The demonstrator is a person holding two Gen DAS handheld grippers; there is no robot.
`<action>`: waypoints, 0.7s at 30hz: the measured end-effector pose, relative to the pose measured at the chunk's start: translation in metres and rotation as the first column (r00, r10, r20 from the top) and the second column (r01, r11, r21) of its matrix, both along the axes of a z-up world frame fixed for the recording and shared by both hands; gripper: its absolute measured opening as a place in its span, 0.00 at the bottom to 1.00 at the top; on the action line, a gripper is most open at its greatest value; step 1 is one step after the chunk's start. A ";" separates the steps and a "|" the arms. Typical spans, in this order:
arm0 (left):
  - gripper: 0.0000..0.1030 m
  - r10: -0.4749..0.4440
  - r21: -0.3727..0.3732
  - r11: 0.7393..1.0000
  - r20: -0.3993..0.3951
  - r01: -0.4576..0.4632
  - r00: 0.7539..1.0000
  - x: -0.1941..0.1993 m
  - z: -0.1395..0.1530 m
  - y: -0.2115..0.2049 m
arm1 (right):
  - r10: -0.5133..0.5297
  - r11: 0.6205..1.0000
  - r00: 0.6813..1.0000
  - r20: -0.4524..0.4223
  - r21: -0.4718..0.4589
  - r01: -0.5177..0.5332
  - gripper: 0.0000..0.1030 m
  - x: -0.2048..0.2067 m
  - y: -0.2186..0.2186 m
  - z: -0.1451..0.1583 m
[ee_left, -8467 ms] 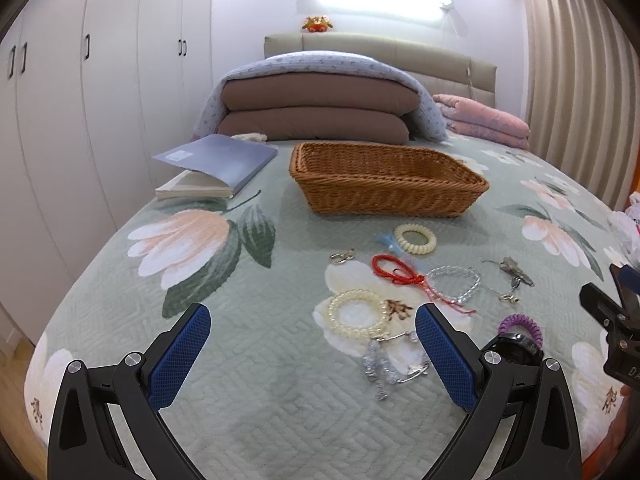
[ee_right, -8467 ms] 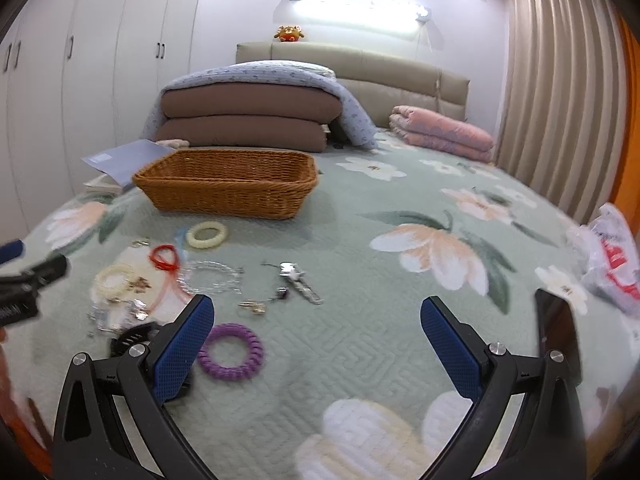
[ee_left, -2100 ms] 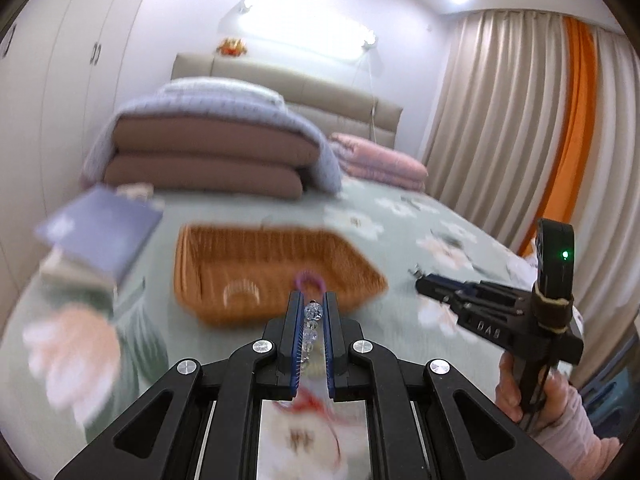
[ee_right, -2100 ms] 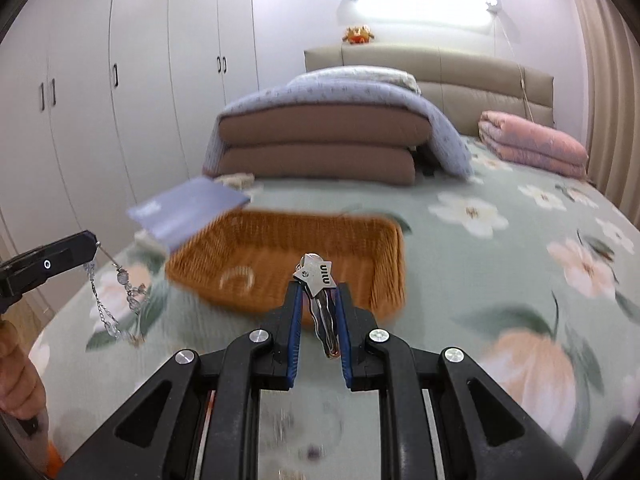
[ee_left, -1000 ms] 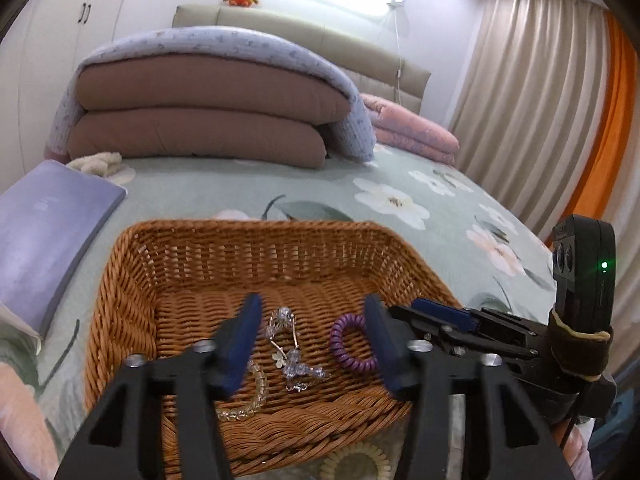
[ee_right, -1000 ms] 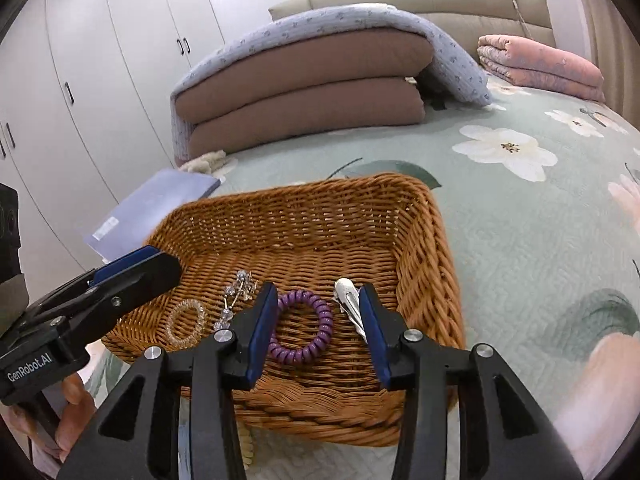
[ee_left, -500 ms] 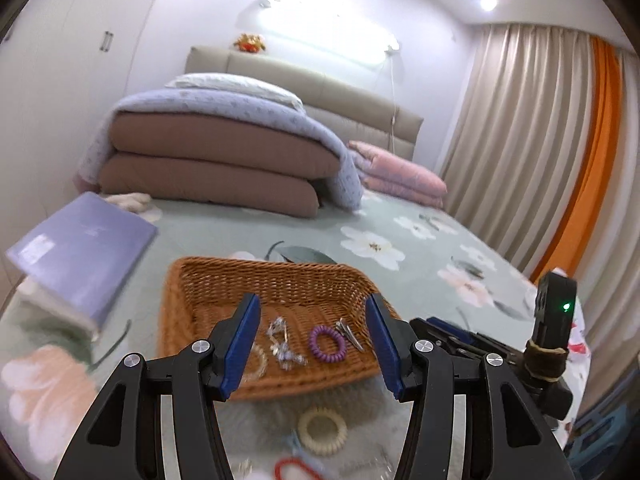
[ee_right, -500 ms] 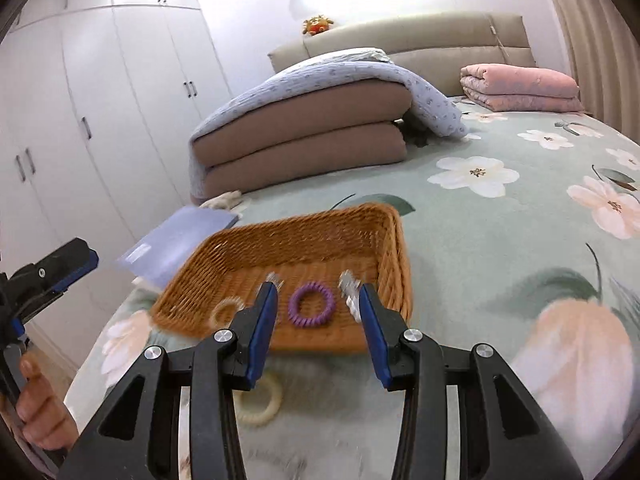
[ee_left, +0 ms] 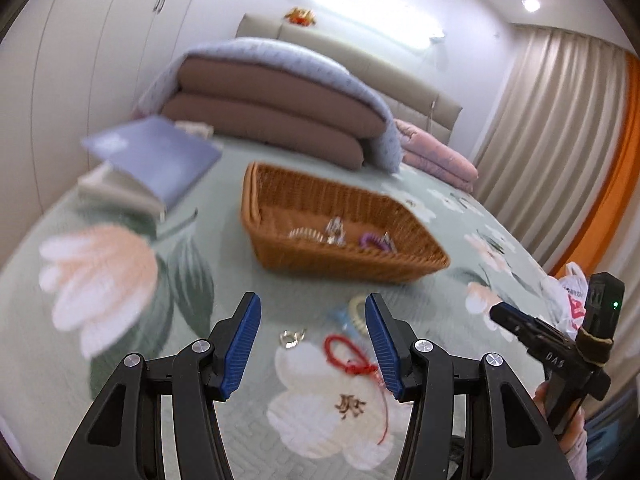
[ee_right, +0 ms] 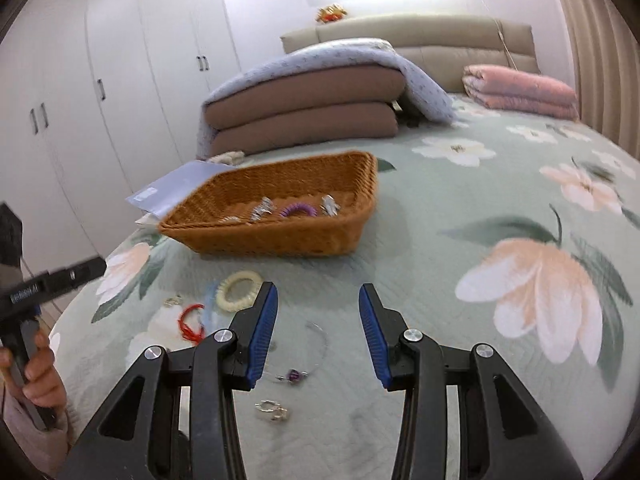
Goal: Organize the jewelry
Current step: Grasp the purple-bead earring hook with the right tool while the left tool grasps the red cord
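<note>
- Both claws are open and hold nothing. The left claw (ee_left: 312,344) hangs over the red cord (ee_left: 352,360), which lies between its two fingers, nearer the right one. The right claw (ee_right: 318,330) hangs over a thin silver bangle (ee_right: 308,356) with a purple bead.
- The wicker basket (ee_right: 280,236) sits ahead of both claws, well apart, with a purple coil ring (ee_right: 298,211) and some shiny bits already inside.
- The red cord is thin and floppy. I think a claw could close on the bed cover (ee_right: 440,264) too, or the cord could slip out.
- The cream ring (ee_right: 239,290) and a small silver clasp (ee_left: 292,337) lie near each other. One grab might catch two things.
- The left view is blurry, so the blue thing beside the cream ring is hard to name.
- The right finger of the left claw covers part of the cream ring and part of the cord.
</note>
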State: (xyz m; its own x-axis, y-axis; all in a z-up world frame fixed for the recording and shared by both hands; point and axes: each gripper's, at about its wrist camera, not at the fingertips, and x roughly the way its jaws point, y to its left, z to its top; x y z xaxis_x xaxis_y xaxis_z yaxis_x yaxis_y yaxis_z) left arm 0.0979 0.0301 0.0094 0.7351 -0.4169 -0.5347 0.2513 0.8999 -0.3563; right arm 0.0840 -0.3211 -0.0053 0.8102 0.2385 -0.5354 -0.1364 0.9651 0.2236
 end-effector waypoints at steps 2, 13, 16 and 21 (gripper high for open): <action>0.55 -0.007 0.014 1.000 -0.039 0.008 0.999 0.006 -0.015 -0.003 | -0.009 1.000 1.000 -0.020 0.020 0.010 0.44 0.001 -0.005 -0.006; 0.37 -0.093 0.104 0.988 -0.157 0.111 0.983 0.013 -0.047 -0.051 | 0.012 1.000 0.990 -0.140 0.014 -0.010 0.44 0.014 -0.003 -0.027; 0.36 -0.080 0.110 0.989 -0.194 0.103 0.978 0.022 -0.056 -0.059 | 0.052 0.998 0.987 -0.154 -0.021 -0.056 0.43 0.012 0.009 -0.028; 0.31 -0.050 0.121 0.989 -0.237 0.080 0.970 0.035 -0.068 -0.066 | 0.074 0.993 0.973 -0.220 -0.077 -0.093 0.39 0.011 0.027 -0.039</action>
